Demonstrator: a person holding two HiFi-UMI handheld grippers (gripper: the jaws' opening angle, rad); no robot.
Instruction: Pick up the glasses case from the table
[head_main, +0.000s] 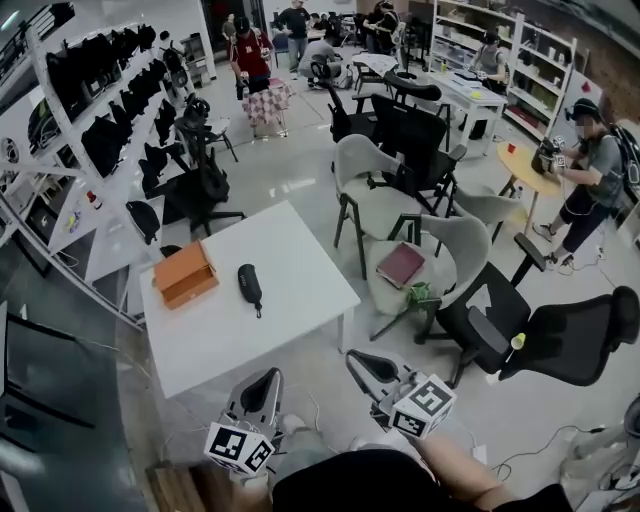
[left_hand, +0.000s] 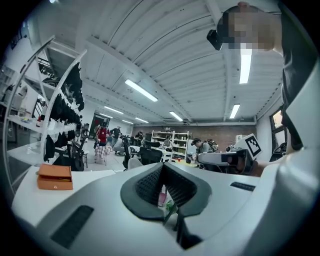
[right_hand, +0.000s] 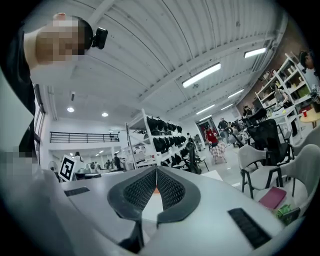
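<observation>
The black glasses case (head_main: 249, 285) lies on the white table (head_main: 300, 250), just right of an orange box (head_main: 185, 273). Both grippers hover off the table's near edge, close to my body and well short of the case. My left gripper (head_main: 270, 378) points level toward the table, its pads meeting at the tips with nothing between them (left_hand: 162, 166). To its right, my right gripper (head_main: 356, 358) is also shut and empty (right_hand: 156, 169). The case is hidden in both gripper views; the orange box (left_hand: 55, 177) shows at the left of the left gripper view.
A grey chair with a dark red book (head_main: 401, 264) on its seat stands right of the table. A black office chair (head_main: 560, 340) sits nearer at the right. Racks of black bags (head_main: 100, 110) line the left side. Several people stand at the back.
</observation>
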